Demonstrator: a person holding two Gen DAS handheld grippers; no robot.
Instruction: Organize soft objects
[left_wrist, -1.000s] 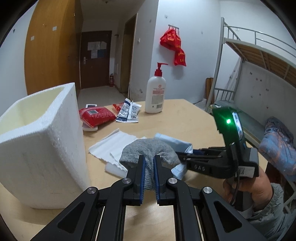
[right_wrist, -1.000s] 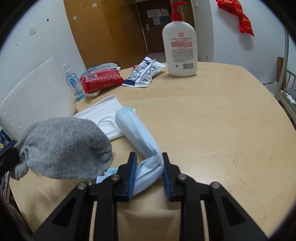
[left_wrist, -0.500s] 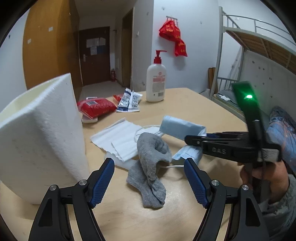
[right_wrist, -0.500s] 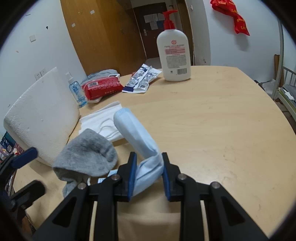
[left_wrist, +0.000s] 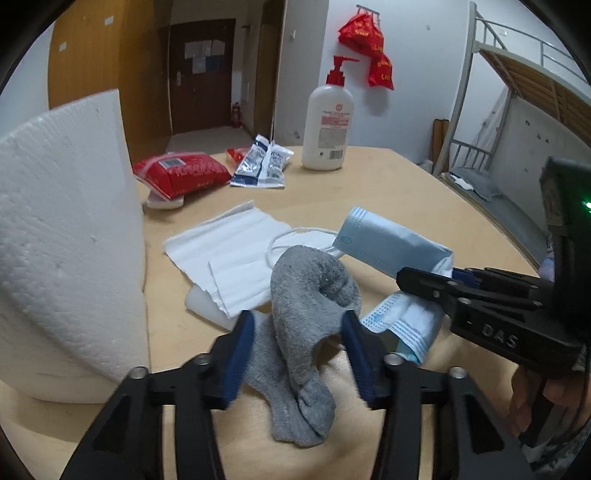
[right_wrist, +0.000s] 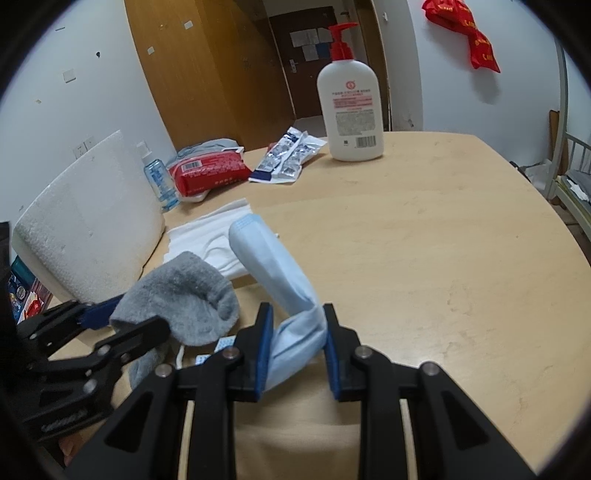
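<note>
A grey sock (left_wrist: 306, 317) lies crumpled on the wooden table (left_wrist: 388, 184); it also shows in the right wrist view (right_wrist: 184, 295). My left gripper (left_wrist: 299, 354) is partly open with its blue pads on either side of the sock, closing in on it. My right gripper (right_wrist: 297, 350) is shut on a light blue face mask (right_wrist: 284, 291), held lifted above the table; the mask also shows in the left wrist view (left_wrist: 388, 240). A second blue mask (left_wrist: 402, 325) lies under it. White tissues (left_wrist: 229, 254) lie behind the sock.
A white foam box (left_wrist: 66, 251) stands at the left, close to the sock. Behind are a red packet (left_wrist: 181, 173), foil sachets (left_wrist: 262, 166), a pump lotion bottle (left_wrist: 327, 125) and a small sanitiser bottle (right_wrist: 159, 181). A bunk bed frame (left_wrist: 517, 92) is at the right.
My left gripper let go of the grey sock, which dropped to the table, opened wide, and has now come in around it again, narrowing. The right gripper still holds the blue mask.
</note>
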